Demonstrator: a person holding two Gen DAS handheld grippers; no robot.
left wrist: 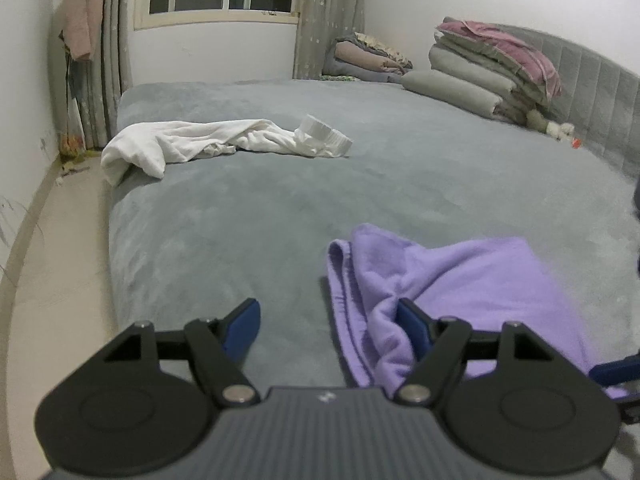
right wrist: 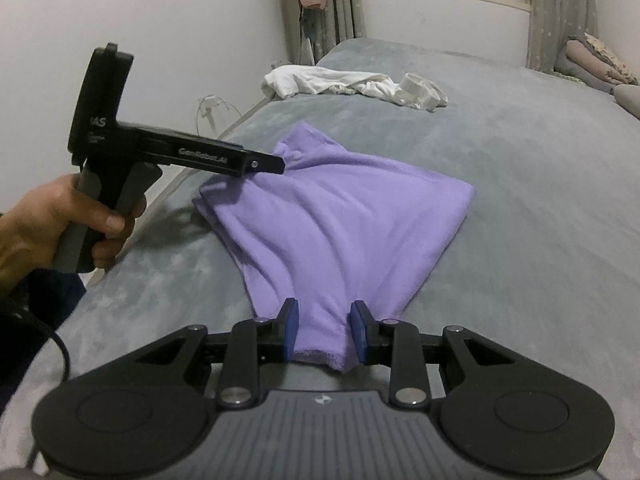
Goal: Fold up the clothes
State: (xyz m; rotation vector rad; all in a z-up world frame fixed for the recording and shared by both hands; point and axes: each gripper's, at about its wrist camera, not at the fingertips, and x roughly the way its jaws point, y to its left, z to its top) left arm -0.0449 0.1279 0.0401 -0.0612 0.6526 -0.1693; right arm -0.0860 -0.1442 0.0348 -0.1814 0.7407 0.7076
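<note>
Right wrist view shows printed writing on the side of the left hand-held gripper [right wrist: 276,164]: "GenRobot.AI" on the black bar, and the letters "AS" on the upright block above the handle; the small print under them is too small to read. A hand [right wrist: 48,228] holds this tool by its grey grip.

The purple garment [right wrist: 344,216] lies on the grey bed [right wrist: 520,200], near its front edge and toward the left side. The right hand-held gripper [right wrist: 325,330] pinches the narrow near end of the garment, whose hem shows between the blue pads [right wrist: 291,328]. The cloth spreads wider as it runs away from the pads.

In the left wrist view the left hand-held gripper [left wrist: 330,326] has its jaws spread wide. Its right pad touches the folds of the purple garment [left wrist: 460,280] and its left pad [left wrist: 242,328] is over bare bed cover, so it does not grip the cloth.

The left edge of the bed drops to a pale floor [left wrist: 60,280]. Beyond the purple garment the bed cover is open up to a crumpled white garment [left wrist: 208,142], which lies well apart near the far left edge. Folded blankets [left wrist: 492,68] are stacked at the headboard [left wrist: 592,88], far right, and another pile [left wrist: 368,60] is by the curtain [left wrist: 332,16].
</note>
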